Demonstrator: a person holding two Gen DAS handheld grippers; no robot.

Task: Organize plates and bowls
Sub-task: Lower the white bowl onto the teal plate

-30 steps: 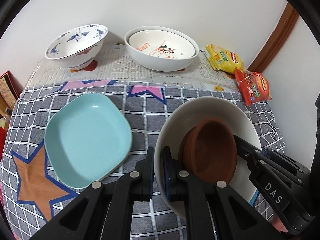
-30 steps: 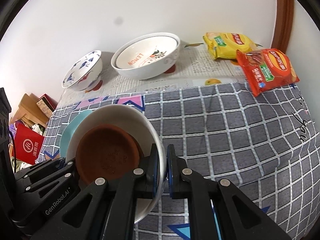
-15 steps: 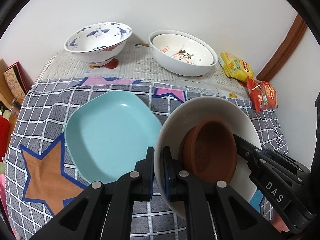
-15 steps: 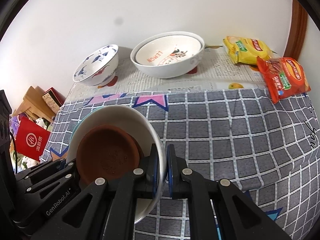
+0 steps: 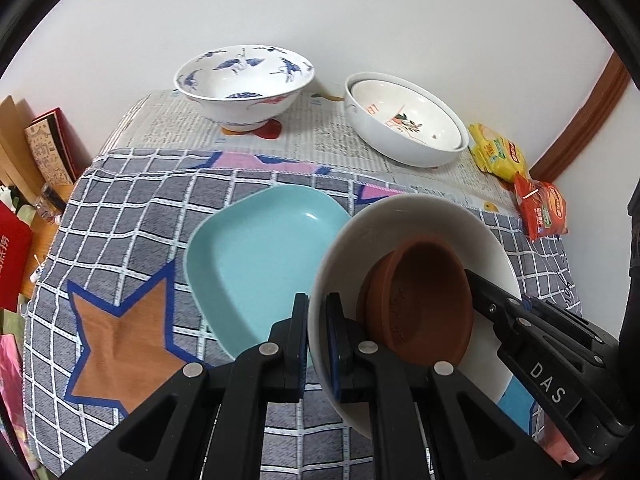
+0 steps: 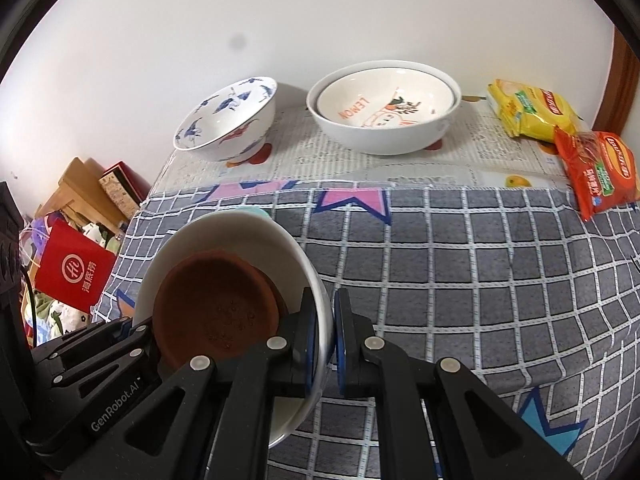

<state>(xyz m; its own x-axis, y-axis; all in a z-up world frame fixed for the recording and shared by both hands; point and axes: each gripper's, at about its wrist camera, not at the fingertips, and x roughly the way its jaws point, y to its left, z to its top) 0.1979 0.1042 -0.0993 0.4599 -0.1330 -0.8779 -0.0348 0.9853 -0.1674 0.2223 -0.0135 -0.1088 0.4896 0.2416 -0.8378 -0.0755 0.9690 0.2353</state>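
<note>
White bowl [image 5: 420, 220] carried leftward over teal plate [image 5: 256, 256]; both tongs [image 5: 318, 336] [image 6: 334, 332] clamp rim; brown dish [image 5: 420, 300] inside.

The left claw [image 5: 318, 340] pinches the near rim of a white plate [image 5: 420, 216], one finger outside and one inside. A brown clay saucer [image 5: 420, 300] lies in the plate, tilted toward the right claw [image 5: 472, 280], which grips the plate's right side (its tips are hidden behind the saucer). Just left of the white plate, and partly under it, a turquoise square plate [image 5: 256, 256] rests on the checked cloth [image 5: 132, 232]. Beyond the white plate stand a blue-patterned bowl [image 5: 244, 84] and two nested white bowls [image 5: 404, 120] on newspaper [image 5: 316, 140]. Snack packets [image 5: 516, 184] lie to its far right.
</note>
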